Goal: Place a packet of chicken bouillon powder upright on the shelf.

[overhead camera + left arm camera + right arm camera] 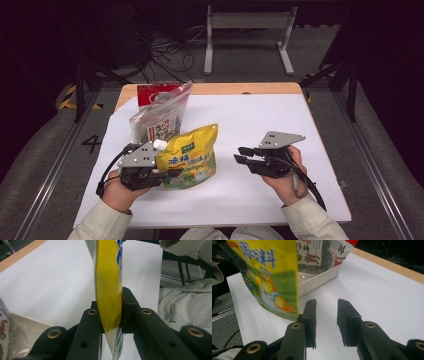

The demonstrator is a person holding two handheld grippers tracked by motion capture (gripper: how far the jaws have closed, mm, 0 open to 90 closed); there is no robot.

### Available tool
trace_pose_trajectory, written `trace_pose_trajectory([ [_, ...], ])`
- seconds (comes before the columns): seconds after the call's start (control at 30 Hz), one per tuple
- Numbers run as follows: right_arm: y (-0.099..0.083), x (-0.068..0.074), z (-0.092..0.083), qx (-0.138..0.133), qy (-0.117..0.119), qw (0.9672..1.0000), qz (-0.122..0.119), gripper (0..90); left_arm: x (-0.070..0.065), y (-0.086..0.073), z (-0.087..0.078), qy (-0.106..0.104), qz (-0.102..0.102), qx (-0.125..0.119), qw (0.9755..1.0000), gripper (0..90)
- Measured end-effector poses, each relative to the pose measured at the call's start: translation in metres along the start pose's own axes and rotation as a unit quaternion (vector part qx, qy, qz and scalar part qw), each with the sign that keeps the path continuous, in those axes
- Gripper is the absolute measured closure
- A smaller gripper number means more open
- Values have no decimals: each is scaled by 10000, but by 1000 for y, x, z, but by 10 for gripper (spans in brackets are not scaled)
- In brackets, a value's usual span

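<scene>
Yellow pouch (108, 290) pinched between left gripper (111, 315) fingers; right gripper (326, 315) fingers apart, empty.

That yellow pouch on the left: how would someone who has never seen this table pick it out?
On the white sheet that covers the table, look at the near left, where the left claw clamps a pouch. It is yellow and green with a white screw cap; the bag behind it is clear with a red top.
</scene>
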State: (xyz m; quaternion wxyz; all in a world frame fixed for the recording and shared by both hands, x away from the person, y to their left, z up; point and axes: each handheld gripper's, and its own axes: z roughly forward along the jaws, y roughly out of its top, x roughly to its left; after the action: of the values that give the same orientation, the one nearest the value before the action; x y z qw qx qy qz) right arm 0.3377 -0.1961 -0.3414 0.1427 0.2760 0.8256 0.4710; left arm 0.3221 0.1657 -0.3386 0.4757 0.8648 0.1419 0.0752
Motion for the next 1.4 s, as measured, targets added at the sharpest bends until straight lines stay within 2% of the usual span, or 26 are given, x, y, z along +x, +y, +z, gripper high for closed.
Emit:
trace_pose_trajectory([
  [0.23, -5, -8, 0, 99, 21, 9999, 70, 646, 8, 5, -14, 108, 84, 49, 9999, 810],
  [0.37, -8, -14, -4, 114, 20, 9999, 94, 605, 12, 7, -27, 94, 381, 73, 9992, 810],
  [0.43, -8, -16, -5, 110, 18, 9999, 110, 601, 14, 7, -29, 102, 379, 49, 9992, 810],
  [0.6, -10, -22, -7, 82, 9, 9998, 184, 587, 25, 6, -45, 311, 292, -120, 9990, 810],
  [0.63, -11, -24, -7, 81, -12, 9998, 207, 586, 27, 5, -51, 399, 274, -213, 9986, 811],
  [0.77, -12, -26, -8, 66, -19, 9997, 245, 573, 31, 2, -61, 537, 249, -306, 9978, 811],
  [0.9, -12, -29, -10, 25, -37, 9996, 265, 568, 36, -1, -66, 661, 223, -260, 9972, 811],
  [1.17, -14, -32, -13, -22, -33, 9995, 321, 560, 44, -10, -71, 779, 219, -164, 9966, 811],
  [1.4, -13, -33, -14, -46, -28, 9994, 331, 556, 50, -16, -73, 766, 335, -46, 9965, 811],
])
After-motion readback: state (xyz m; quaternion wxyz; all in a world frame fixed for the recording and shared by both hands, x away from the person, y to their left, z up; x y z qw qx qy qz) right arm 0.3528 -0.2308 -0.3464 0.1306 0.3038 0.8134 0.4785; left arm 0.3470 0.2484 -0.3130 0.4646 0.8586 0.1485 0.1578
